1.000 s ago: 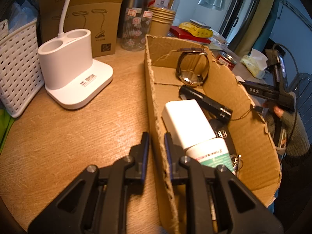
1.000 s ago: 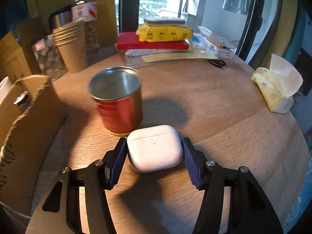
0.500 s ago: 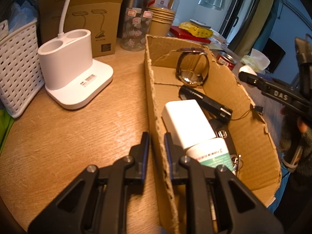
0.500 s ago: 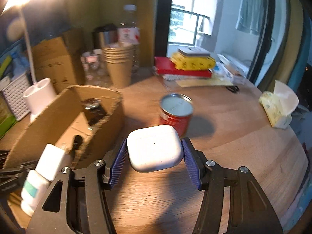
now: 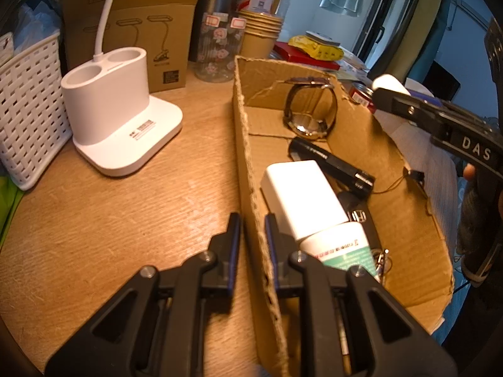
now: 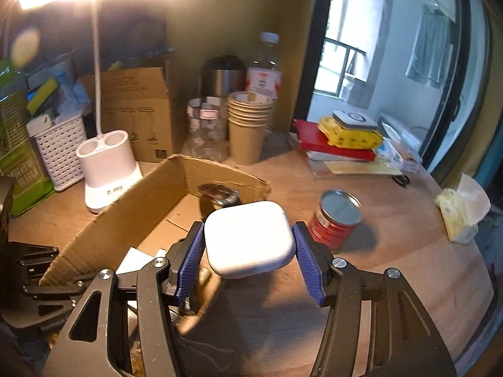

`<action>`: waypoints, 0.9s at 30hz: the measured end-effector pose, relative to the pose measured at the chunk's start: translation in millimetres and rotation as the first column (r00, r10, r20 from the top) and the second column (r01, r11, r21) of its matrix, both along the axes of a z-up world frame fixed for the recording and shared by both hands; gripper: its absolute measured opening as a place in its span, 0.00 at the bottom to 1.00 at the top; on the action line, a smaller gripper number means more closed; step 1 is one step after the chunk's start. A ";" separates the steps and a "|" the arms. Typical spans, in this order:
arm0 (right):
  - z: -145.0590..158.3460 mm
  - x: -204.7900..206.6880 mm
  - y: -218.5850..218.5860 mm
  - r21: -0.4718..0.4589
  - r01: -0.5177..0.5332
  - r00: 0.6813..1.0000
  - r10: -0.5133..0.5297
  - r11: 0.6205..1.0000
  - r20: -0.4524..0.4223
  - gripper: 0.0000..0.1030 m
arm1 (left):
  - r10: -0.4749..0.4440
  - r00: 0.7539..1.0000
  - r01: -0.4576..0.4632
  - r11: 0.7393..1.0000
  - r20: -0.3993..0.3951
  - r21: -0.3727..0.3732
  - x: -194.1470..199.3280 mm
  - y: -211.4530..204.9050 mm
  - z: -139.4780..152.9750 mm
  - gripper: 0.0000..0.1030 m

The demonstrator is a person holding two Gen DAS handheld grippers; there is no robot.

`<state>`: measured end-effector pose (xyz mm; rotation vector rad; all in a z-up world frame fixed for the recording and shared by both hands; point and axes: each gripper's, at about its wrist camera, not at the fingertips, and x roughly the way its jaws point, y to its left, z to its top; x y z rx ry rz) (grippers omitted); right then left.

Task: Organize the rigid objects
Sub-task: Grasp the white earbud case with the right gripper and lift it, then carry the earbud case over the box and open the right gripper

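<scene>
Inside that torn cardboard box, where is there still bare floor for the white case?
The cardboard box has bare floor along its right wall, beside the black flashlight, and a strip before the wristwatch. The near corner is crowded: white block, green-labelled tube.

1. A round wooden table (image 6: 393, 245) carries everything.
2. On it stand a torn cardboard box (image 5: 352, 132), a white lamp base (image 5: 125, 125), a white lattice basket (image 5: 28, 110), stacked paper cups (image 6: 250, 125) and a red tin can (image 6: 334, 223).
3. A tissue pack (image 6: 459, 216) lies near its edge.
</scene>
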<state>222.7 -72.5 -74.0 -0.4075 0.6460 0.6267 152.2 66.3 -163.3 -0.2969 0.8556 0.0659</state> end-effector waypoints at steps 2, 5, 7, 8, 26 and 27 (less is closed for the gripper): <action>-0.6 -1.0 7.0 -0.004 -0.016 1.000 0.016 1.000 -0.002 0.58 | 0.000 1.000 0.000 1.000 0.000 0.000 0.0 0.0 0.1 0.16; -3.2 -2.0 16.9 -0.014 -0.037 0.999 0.037 0.999 -0.004 0.58 | 0.000 1.000 0.000 1.000 0.000 0.000 0.0 0.0 0.1 0.16; -4.9 -2.5 24.3 -0.024 -0.053 0.999 0.053 0.998 -0.005 0.58 | 0.001 1.000 -0.001 1.000 0.000 0.000 0.1 -0.1 -0.1 0.16; -5.7 -2.5 26.8 -0.027 -0.059 0.998 0.059 0.998 -0.005 0.58 | 0.001 1.000 -0.001 1.000 0.000 0.000 0.1 -0.1 -0.1 0.16; -21.6 1.9 85.2 -0.132 -0.204 0.978 0.199 0.970 -0.055 0.58 | -0.001 1.000 0.001 1.000 -0.001 0.000 -0.4 1.5 -0.8 0.16; -23.6 3.4 87.0 -0.140 -0.207 0.978 0.199 0.968 -0.067 0.58 | -0.001 1.000 0.001 1.000 0.000 0.000 -0.5 1.6 -0.8 0.16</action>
